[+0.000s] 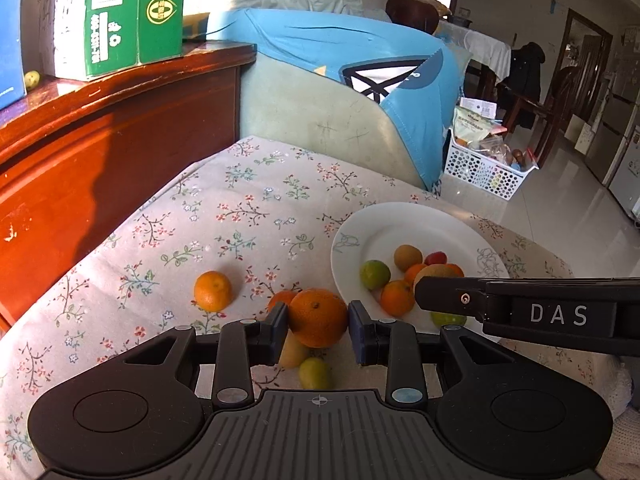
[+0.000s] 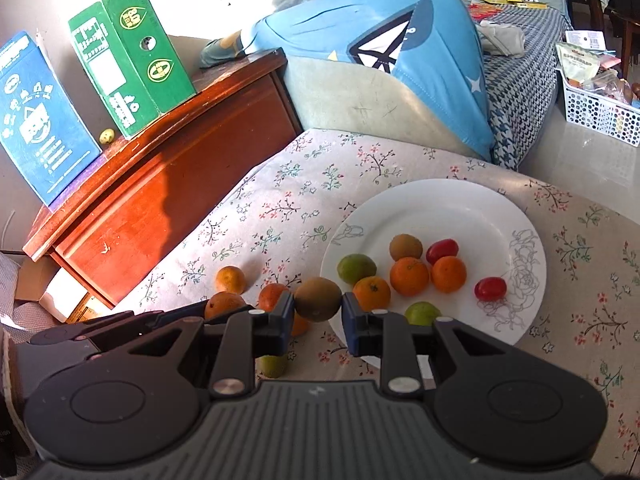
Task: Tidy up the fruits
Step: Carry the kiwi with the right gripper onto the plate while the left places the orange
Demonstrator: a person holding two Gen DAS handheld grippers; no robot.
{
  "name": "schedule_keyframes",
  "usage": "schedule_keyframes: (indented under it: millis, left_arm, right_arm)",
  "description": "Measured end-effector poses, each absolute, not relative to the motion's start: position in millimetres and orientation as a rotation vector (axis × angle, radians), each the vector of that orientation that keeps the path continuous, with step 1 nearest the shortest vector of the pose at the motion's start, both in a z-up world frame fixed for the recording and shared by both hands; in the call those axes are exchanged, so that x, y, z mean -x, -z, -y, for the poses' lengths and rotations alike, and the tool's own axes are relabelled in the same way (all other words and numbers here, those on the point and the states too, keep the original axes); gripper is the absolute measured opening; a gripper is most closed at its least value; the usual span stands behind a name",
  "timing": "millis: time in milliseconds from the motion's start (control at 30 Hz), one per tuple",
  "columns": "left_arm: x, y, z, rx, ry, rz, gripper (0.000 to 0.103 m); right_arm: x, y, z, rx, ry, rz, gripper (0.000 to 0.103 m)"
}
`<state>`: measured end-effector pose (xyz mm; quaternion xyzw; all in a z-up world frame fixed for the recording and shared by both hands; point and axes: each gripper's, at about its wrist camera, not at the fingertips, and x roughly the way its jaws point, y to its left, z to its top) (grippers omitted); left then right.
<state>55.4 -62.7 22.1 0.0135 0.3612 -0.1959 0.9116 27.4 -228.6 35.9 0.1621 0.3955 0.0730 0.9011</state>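
Observation:
My left gripper (image 1: pixel 318 318) is shut on an orange (image 1: pixel 318 316), held just above the floral cloth left of the white plate (image 1: pixel 400 220). My right gripper (image 2: pixel 318 304) is shut on a brown kiwi (image 2: pixel 318 298) at the plate's (image 2: pixel 460 204) left rim. The plate holds several fruits: oranges (image 2: pixel 409 276), a green lime (image 2: pixel 356 268), a kiwi (image 2: pixel 405 246) and red tomatoes (image 2: pixel 490 288). Loose on the cloth are a mandarin (image 1: pixel 213 290), another orange (image 1: pixel 280 299) and a small green fruit (image 1: pixel 314 373).
A wooden cabinet (image 1: pixel 120 140) with green (image 1: pixel 120 16) and blue (image 2: pixel 40 120) boxes stands at the left. A sofa arm with a blue cover (image 1: pixel 360 60) is behind the table. A white basket (image 1: pixel 484 168) sits on the floor at the right.

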Motion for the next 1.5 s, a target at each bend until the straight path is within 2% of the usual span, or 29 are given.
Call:
schedule_keyframes:
  millis: [300, 633, 1133, 1200, 1400, 1500]
  left_arm:
    - [-87.6, -41.4, 95.6, -0.046, 0.482, -0.721, 0.030]
    - [-118.1, -15.7, 129.9, -0.082, 0.518, -0.775, 0.030]
    - [-147.3, 5.5, 142.5, -0.067, 0.527, -0.821, 0.030]
    - [-146.5, 4.4, 142.6, -0.065, 0.530, -0.817, 0.030]
    - [-140.3, -6.5, 142.3, -0.054, 0.542, -0.802, 0.033]
    - [-136.4, -16.7, 139.2, -0.042, 0.542, -0.786, 0.042]
  right_arm:
    - [-46.4, -50.8, 284.7, -0.349, -0.063, -0.800, 0.026]
    - [-58.6, -30.3, 322.5, -0.446, 0.050, -0.867, 0.026]
    - [-74.4, -5.3, 333.5, -0.542, 0.108, -0.941, 0.026]
    - [-74.7, -3.0, 334.9, -0.558, 0.113, -0.943, 0.029]
    - [-73.7, -4.7, 339.3, -0.625, 0.097, -0.921, 0.029]
    - [-73.6, -8.2, 342.6, -0.654, 0.094, -0.902, 0.030]
